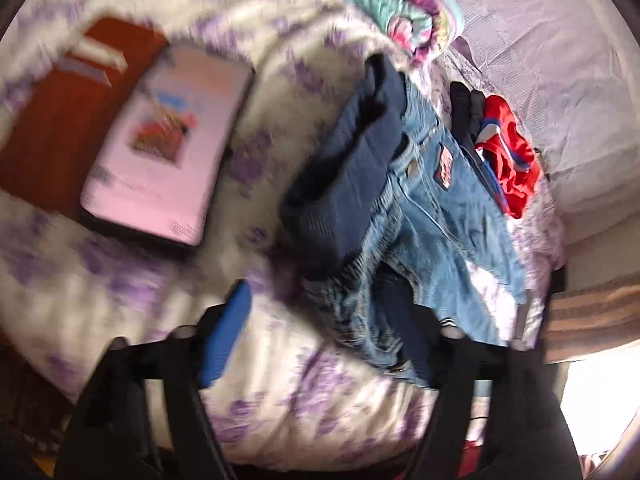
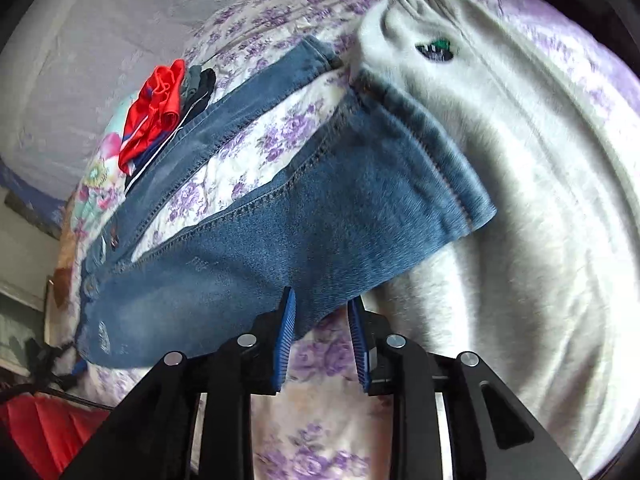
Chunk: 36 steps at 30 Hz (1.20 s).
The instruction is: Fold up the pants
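Observation:
Blue jeans (image 2: 280, 236) lie spread on a bed with a purple-flowered cover (image 2: 248, 148), legs apart, the near leg's hem on a grey sweatshirt (image 2: 520, 184). My right gripper (image 2: 322, 312) is open, its blue pads either side of the near leg's lower edge. In the blurred left wrist view the jeans' waist (image 1: 432, 200) lies ahead with a dark navy garment (image 1: 348, 184) on it. My left gripper (image 1: 336, 312) is open wide; its left blue pad (image 1: 226, 336) shows, the right fingertip sits over the waistband, hidden against dark cloth.
A red garment (image 2: 154, 112) and dark clothes (image 2: 200, 84) lie beyond the jeans. A pink box (image 1: 172, 144) and a red-brown board (image 1: 56, 128) lie left on the bed. A colourful rolled blanket (image 1: 404, 16) lies at the far end.

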Motion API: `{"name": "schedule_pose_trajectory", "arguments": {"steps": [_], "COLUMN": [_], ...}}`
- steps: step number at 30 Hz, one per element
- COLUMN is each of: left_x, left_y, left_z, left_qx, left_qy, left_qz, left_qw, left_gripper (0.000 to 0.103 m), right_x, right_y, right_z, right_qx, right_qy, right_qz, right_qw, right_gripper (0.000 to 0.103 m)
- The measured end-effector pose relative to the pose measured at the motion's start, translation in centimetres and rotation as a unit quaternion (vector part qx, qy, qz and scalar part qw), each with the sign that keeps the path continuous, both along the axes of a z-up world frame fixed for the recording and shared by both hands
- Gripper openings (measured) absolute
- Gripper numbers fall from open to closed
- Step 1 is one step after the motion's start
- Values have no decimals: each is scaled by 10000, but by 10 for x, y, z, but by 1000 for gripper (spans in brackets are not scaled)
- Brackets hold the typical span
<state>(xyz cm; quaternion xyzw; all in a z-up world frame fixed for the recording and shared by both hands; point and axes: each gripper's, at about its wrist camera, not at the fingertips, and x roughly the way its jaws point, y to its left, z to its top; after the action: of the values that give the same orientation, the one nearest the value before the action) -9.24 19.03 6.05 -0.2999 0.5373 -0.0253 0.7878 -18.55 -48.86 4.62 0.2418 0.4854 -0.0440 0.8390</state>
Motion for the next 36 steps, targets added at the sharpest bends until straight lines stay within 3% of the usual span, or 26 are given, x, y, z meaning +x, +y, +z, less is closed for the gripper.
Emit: {"name": "schedule_pose_trajectory", "arguments": {"steps": [3, 7, 10, 12, 17, 26, 30, 34, 36], "left_x": [11, 65, 119, 157, 223, 248, 257, 268, 273], "left_y": [10, 8, -8, -18, -25, -42, -46, -53, -57], "left_z": [22, 36, 41, 36, 3, -11, -18, -26, -27], "left_qx": [360, 479, 675, 808, 436, 281, 197, 349, 406], "left_qy": [-322, -645, -866, -837, -249, -107, -14, 106, 117], "left_qz": [-64, -330, -781, -1026, -1306, -1803, -1828, -1976, -2027], "left_qw": [9988, 9962, 9909, 9879, 9902, 9832, 9830, 9796, 9783], "left_gripper": [80, 81, 84, 84, 84, 83, 83, 83, 83], "right_x": [2, 42, 83, 117, 211, 346, 371, 379, 381], "right_y": [2, 19, 42, 57, 89, 137, 153, 160, 162], "right_z": [23, 40, 55, 63, 73, 36, 2, -10, -11], "right_qx": [-621, -830, -887, -941, -1145, -1620, -1814, -2161, -2269], "right_qy": [-283, -683, -1052, -1241, -1305, -955, -707, -837, -880], "right_qz": [287, 777, 1428, 1922, 2878, 4089, 4571, 4833, 5055], "right_qw": [9973, 9912, 9801, 9689, 9418, 8930, 8678, 8442, 8278], "right_gripper": [29, 43, 44, 44, 44, 46, 50, 70, 72]}}
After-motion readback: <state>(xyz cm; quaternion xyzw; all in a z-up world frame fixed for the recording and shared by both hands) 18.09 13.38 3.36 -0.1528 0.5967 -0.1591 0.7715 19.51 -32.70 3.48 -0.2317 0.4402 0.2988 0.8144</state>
